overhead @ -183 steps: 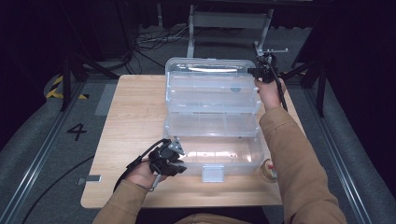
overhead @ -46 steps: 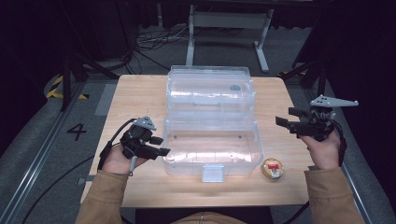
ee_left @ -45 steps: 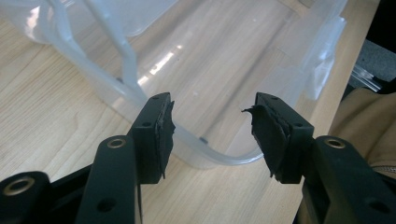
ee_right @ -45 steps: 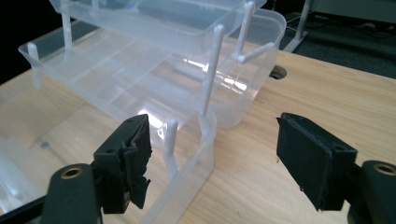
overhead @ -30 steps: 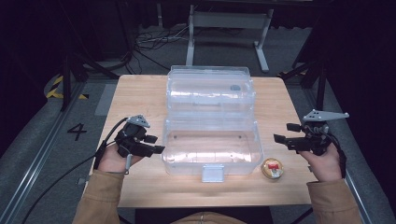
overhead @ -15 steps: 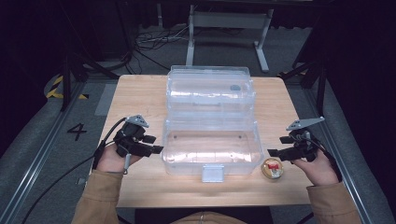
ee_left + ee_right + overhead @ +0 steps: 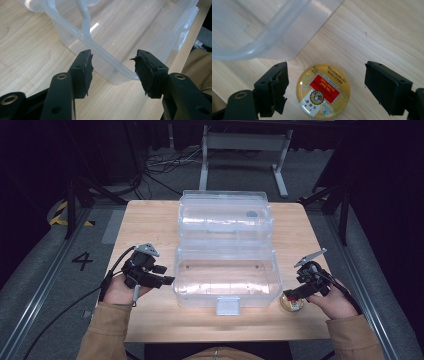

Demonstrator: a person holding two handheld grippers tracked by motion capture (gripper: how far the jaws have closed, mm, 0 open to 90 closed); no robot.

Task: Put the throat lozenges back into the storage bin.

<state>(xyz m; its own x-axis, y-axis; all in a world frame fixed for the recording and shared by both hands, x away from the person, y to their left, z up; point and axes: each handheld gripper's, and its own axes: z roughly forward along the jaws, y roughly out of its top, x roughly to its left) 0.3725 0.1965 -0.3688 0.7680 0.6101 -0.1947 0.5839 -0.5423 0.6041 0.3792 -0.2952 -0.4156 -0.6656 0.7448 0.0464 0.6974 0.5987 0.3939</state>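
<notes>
I am lowering my right gripper point(image 7: 325, 87), its jaws just widened and empty, astride the round yellow balm tin point(image 7: 323, 90) near the wooden tabletop's point(image 7: 150, 220) front right corner, beside the clear storage box point(image 7: 226, 275). My left gripper point(image 7: 113, 71) is hanging released at the box's left end. Closing off-centre could squirt the slick tin over the edge onto the grey floor point(image 7: 40, 265).

I see a small round tin point(image 7: 323, 91), gold lid w/ red label, lying flat on table, just beside clear box's point(image 7: 227, 270) front-right corner.
</notes>
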